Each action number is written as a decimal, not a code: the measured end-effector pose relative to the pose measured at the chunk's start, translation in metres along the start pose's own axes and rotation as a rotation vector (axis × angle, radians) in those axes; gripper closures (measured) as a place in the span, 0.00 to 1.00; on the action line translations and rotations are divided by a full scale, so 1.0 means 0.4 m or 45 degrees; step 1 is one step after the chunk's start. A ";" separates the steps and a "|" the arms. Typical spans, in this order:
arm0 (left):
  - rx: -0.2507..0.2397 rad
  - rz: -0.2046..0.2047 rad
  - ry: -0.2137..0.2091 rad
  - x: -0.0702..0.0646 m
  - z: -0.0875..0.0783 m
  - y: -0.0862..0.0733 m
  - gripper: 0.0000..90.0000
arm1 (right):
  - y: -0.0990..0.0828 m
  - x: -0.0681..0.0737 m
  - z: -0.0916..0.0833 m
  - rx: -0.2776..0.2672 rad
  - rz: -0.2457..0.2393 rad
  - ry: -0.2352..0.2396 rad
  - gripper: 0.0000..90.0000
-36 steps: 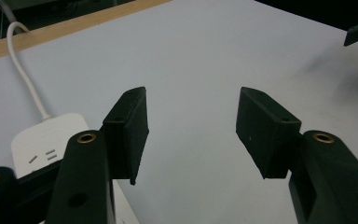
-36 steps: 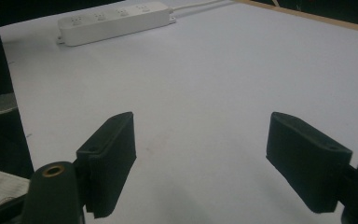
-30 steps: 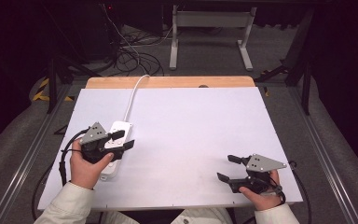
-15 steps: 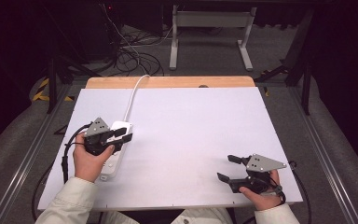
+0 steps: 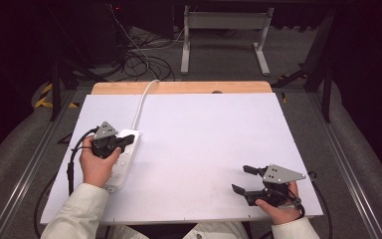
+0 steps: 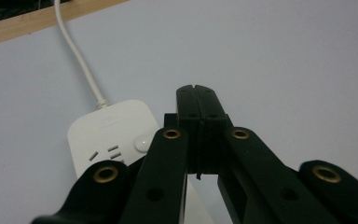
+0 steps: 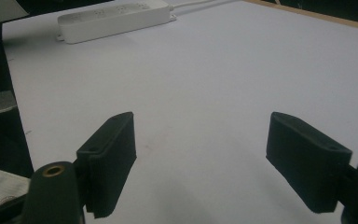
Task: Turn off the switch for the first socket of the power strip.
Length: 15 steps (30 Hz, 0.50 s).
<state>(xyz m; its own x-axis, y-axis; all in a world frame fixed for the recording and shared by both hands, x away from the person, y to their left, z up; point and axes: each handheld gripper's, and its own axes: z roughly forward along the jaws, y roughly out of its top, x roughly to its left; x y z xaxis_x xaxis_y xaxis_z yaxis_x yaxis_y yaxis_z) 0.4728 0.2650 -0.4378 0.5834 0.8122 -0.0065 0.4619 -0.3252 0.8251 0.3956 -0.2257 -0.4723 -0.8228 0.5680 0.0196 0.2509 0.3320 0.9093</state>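
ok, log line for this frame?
left gripper: shut, empty, above power strip | right gripper: open, empty | table

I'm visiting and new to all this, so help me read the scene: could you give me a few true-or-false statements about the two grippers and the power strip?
1. The left gripper is shut with nothing between its jaws. True; its jaws have just been closing.
2. The right gripper grips the power strip. False: it is open over the bare table.
3. The strip's cable runs off the far edge of the table. True.
4. The strip lies on the right side of the table. False: it lies on the left.
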 end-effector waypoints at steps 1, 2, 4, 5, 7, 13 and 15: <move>0.012 -0.015 0.007 0.002 0.005 -0.001 1.00 | 0.000 0.000 0.000 0.000 0.000 0.000 0.27; 0.012 -0.015 0.007 0.002 0.005 -0.001 1.00 | 0.000 0.000 0.001 0.001 -0.001 0.000 0.27; 0.032 -0.030 0.024 0.008 0.014 -0.004 1.00 | 0.000 0.000 0.001 0.002 0.003 0.000 0.27; 0.049 -0.043 0.044 0.015 0.022 -0.005 1.00 | 0.000 0.000 0.001 0.002 0.003 -0.001 0.27; 0.059 -0.051 0.057 0.020 0.029 -0.007 1.00 | 0.000 0.001 0.001 0.002 0.001 -0.001 0.27; 0.111 -0.022 0.100 0.033 0.048 -0.005 1.00 | -0.001 0.000 0.000 -0.002 0.005 -0.010 0.27; 0.116 -0.025 0.096 0.035 0.052 -0.005 1.00 | -0.001 0.000 0.001 0.001 0.006 -0.007 0.27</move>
<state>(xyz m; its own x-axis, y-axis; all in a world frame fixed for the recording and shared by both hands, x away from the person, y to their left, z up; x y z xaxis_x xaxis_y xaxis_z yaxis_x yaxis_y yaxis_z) 0.4939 0.2669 -0.4512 0.5229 0.8521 0.0233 0.5339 -0.3487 0.7703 0.3957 -0.2258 -0.4730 -0.8190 0.5734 0.0215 0.2549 0.3300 0.9089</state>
